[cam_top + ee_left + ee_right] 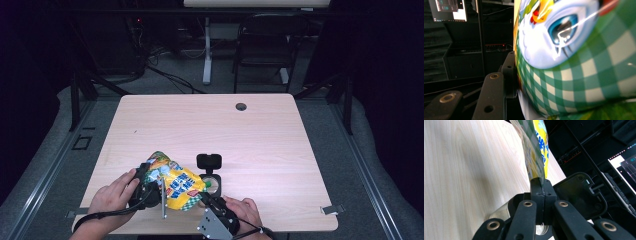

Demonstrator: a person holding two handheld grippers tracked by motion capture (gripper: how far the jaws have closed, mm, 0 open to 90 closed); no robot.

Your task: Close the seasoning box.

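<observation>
A glossy snack bag (180, 186), yellow with green checks and a cartoon face, is held up over the table's near edge. My left gripper (149, 189) is shut on the bag's left side. In the left gripper view one black finger (508, 71) presses against the bag (574, 62), which hides the other finger. My right gripper (206, 198) is shut on the bag's lower right corner. In the right gripper view its jaws (541, 183) pinch the thin edge of the bag (536, 152). A small clear jar (213, 183) with an open black flip lid (209, 161) stands right behind the bag.
The pale wooden table (210, 130) has a cable hole (241, 106) near its far edge. A black chair (265, 40) and a table leg stand beyond it on the floor. In the right gripper view the jar's black lid (579, 192) sits just past the jaws.
</observation>
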